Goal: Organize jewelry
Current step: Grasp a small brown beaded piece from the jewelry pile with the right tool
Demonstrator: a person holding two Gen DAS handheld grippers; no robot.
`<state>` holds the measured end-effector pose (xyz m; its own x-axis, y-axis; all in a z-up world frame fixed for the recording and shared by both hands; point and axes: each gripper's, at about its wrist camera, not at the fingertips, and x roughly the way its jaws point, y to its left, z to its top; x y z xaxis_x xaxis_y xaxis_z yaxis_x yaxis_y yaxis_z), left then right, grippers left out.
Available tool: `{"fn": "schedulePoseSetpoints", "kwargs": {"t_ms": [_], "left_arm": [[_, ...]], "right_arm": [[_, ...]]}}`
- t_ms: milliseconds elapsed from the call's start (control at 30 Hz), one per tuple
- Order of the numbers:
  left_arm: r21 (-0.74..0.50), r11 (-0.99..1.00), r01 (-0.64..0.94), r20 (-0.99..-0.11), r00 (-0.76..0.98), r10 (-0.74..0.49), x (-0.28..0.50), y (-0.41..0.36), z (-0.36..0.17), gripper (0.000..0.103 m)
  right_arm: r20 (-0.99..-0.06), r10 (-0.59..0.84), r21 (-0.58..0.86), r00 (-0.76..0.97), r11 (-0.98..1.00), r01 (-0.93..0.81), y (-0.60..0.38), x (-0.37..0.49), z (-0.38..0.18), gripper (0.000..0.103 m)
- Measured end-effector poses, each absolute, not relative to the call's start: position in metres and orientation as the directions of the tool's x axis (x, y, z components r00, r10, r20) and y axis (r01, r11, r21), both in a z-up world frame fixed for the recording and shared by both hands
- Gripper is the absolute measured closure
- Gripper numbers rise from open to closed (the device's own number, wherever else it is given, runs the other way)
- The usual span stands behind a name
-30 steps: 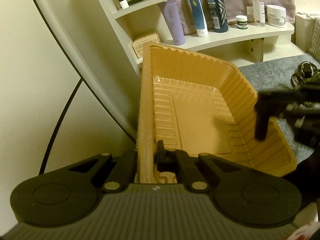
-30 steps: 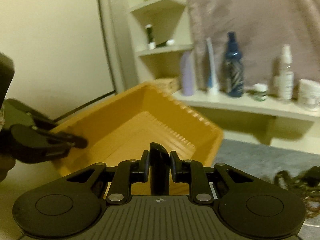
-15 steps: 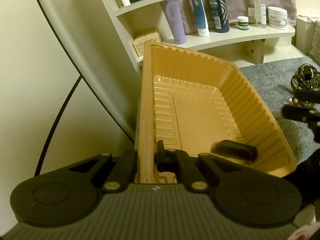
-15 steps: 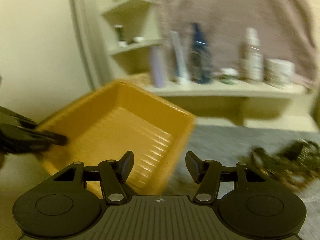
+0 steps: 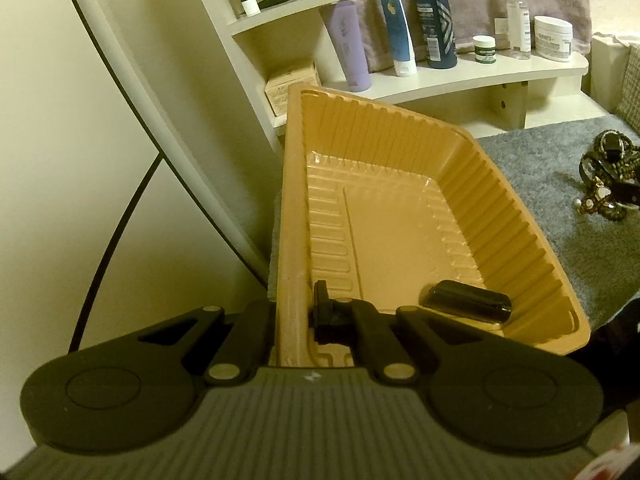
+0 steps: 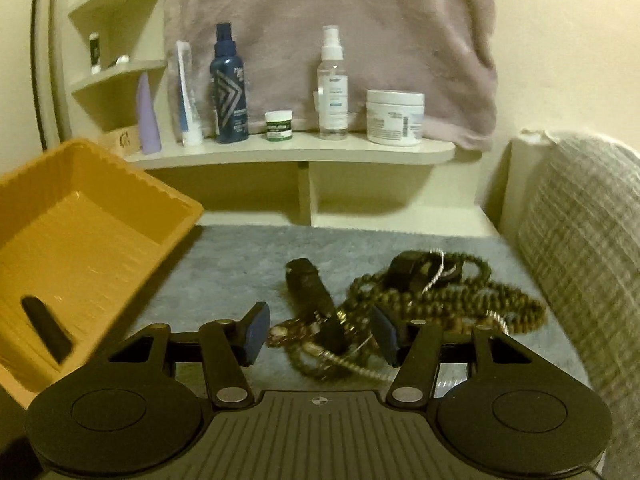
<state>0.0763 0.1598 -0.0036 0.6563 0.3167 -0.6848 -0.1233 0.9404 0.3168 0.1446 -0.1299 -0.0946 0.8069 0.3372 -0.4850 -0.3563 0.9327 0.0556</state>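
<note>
— Where is the jewelry (image 6: 420, 300)?
— Heaped mid-mat (image 6: 240, 256); right gripper (image 6: 320, 334) closing above it, nothing pinched
— The left gripper (image 5: 294, 316)?
— Clamped on the tray (image 5: 290, 208) rim

An orange ribbed tray (image 5: 500, 216) is tilting at frame centre, a black oblong piece (image 5: 466, 303) lying in its lower right corner; tangled beaded jewelry (image 6: 420, 304) is lying lower right on grey cloth.

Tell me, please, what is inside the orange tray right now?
One dark oblong piece lies on the floor of the tray, near its front wall. The corner behind the left gripper, which clamps the rim, is covered.
</note>
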Motion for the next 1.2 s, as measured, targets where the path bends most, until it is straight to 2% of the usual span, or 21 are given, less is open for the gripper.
{"fn": "schedulePoseSetpoints", "kwargs": {"t_ms": [233,400,800,967,1000,1067,1100,1167,1200], "left_arm": [[0.317,0.940,-0.124,-0.684,0.656,0.317,0.076,0.160,-0.003,0.101],[0.320,0.939,-0.124,-0.681,0.659,0.320,0.075,0.159,-0.003,0.101],[0.319,0.939,-0.124,-0.680,0.660,0.319,0.075,0.159,-0.003,0.101],[0.317,0.940,-0.124,-0.680,0.662,0.316,0.074,0.159,-0.002,0.101],[0.316,0.940,-0.124,-0.680,0.662,0.316,0.074,0.159,-0.002,0.101],[0.316,0.941,-0.124,-0.680,0.662,0.315,0.075,0.160,-0.002,0.101],[0.314,0.941,-0.124,-0.680,0.663,0.315,0.074,0.160,-0.002,0.101],[0.314,0.941,-0.124,-0.679,0.663,0.314,0.074,0.160,-0.003,0.101],[0.314,0.941,-0.125,-0.680,0.663,0.314,0.074,0.160,-0.003,0.101]], "right_arm": [[-0.534,0.356,-0.053,0.767,0.891,-0.450,-0.124,0.167,-0.101,0.070],[-0.553,0.361,-0.100,0.751,0.866,-0.490,-0.124,0.171,-0.104,0.089],[-0.463,0.387,-0.122,0.797,0.863,-0.490,-0.132,0.162,-0.082,0.090],[-0.440,0.452,-0.044,0.776,0.852,-0.522,-0.135,0.162,-0.070,0.090],[-0.442,0.457,-0.058,0.772,0.844,-0.533,-0.133,0.161,-0.069,0.090],[-0.447,0.408,-0.198,0.796,0.823,-0.533,-0.118,0.155,-0.073,0.091],[-0.451,0.405,-0.210,0.795,0.818,-0.535,-0.116,0.155,-0.075,0.091],[-0.473,0.459,-0.113,0.752,0.815,-0.568,-0.120,0.159,-0.075,0.091],[-0.475,0.454,-0.128,0.754,0.812,-0.570,-0.118,0.157,-0.077,0.092]]}}
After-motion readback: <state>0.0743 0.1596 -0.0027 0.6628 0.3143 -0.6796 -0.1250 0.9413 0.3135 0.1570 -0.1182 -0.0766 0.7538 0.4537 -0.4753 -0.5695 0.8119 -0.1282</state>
